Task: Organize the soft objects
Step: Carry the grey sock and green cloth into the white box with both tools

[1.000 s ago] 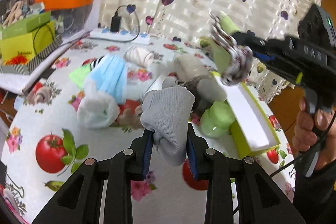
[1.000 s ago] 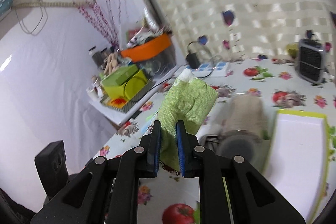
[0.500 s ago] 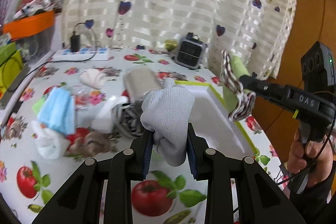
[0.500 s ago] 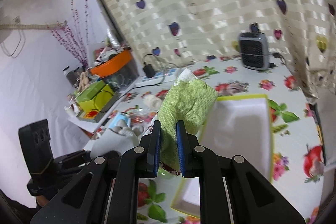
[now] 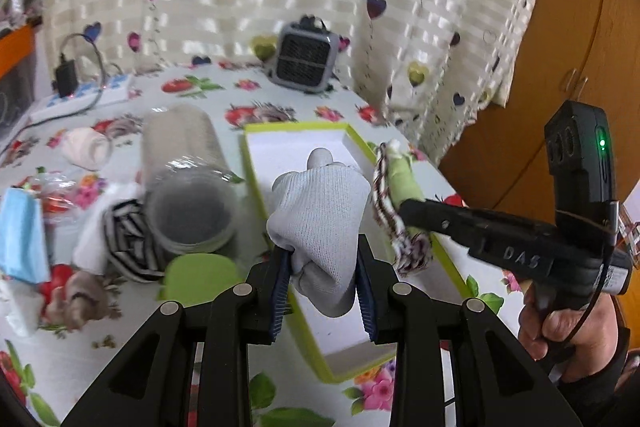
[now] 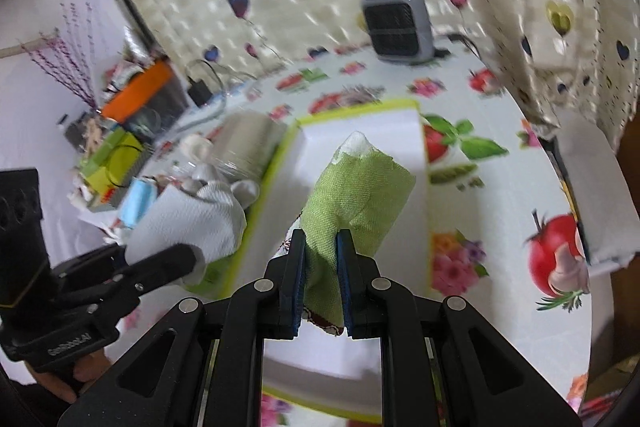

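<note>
Both grippers hang over the empty green-rimmed tray (image 5: 256,163), nothing placed yet. Left gripper (image 5: 322,269) clamped on a white knit glove (image 5: 320,203); right gripper (image 6: 322,283) pinches a green cloth roll (image 6: 356,195), its jaws opening slightly, cloth not yet released. Left on the bench (image 5: 132,331): striped cloth (image 5: 124,239), blue mask (image 5: 20,227), white roll (image 5: 86,147). Readable: "DAS" on the right gripper's body; left body's lettering too blurred.
</note>
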Motion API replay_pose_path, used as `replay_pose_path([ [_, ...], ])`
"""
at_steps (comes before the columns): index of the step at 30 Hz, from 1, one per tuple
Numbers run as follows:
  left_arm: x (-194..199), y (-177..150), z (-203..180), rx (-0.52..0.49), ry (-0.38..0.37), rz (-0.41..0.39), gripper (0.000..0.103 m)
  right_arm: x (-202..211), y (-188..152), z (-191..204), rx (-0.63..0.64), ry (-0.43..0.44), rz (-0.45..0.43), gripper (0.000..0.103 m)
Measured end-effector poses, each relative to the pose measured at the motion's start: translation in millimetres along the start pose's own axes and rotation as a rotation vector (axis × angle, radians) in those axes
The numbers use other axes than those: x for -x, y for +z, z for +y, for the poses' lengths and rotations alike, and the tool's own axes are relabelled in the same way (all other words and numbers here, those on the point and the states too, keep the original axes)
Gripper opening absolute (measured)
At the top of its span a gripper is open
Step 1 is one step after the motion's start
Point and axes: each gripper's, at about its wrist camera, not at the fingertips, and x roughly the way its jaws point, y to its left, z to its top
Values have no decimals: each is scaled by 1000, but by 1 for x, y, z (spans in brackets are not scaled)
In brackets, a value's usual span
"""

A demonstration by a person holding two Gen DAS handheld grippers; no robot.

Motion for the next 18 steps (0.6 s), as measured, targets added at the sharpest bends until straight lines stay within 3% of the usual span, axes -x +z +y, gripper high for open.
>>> replay_pose_path([
  [5,-28,3,-8,-10,-9,47,29,-11,-2,-13,-10,-37,39,21],
  [9,-45,4,-11,-13,-24,75,31,-5,-1,-13,15,-42,18,30],
  [18,-51,4,-4,23,-68,101,38,11,0,-5,25,-27,-25,31],
])
